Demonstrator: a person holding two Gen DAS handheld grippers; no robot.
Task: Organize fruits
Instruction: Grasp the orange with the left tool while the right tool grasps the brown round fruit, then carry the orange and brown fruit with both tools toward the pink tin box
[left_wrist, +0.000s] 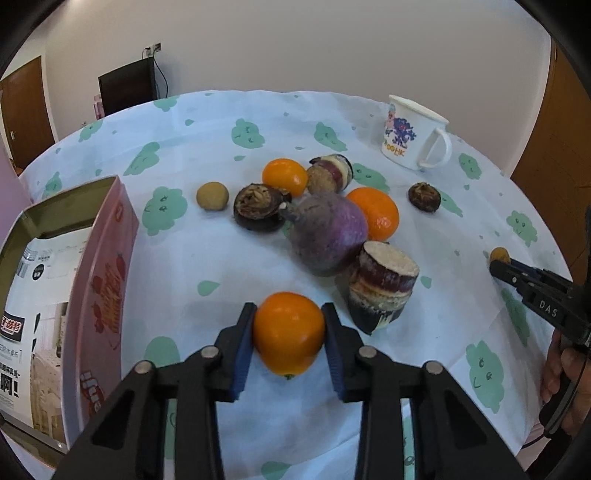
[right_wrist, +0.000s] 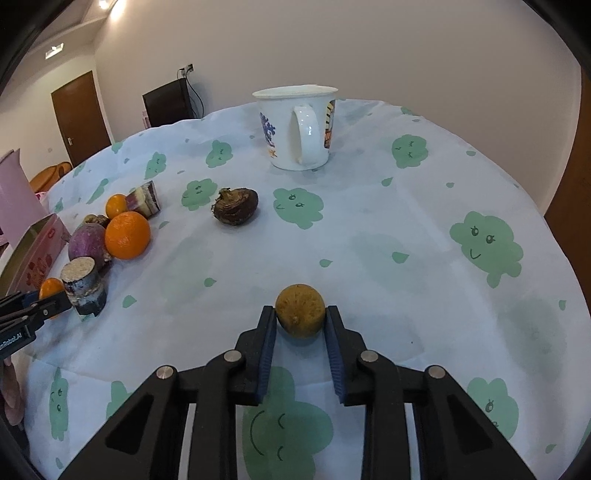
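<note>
— Two grips at once? What has the left gripper (left_wrist: 289, 325) got?
— Its pads are clamped on a small orange (left_wrist: 288, 332), low on the tablecloth (left_wrist: 221, 254) beside the pink box (left_wrist: 107, 266)
— And the right gripper (right_wrist: 300, 323)?
— Pinched on a brown longan (right_wrist: 300, 314), well apart from the fruit pile (left_wrist: 332, 229) and short of the mug (right_wrist: 299, 129)

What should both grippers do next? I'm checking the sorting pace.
Probably lift both straight up a little. The left gripper is shut on an orange fruit and the right gripper on a small brown fruit, yet both fruits seem to rest on the tablecloth. Lifting clears the sugarcane piece beside the orange one.
</note>
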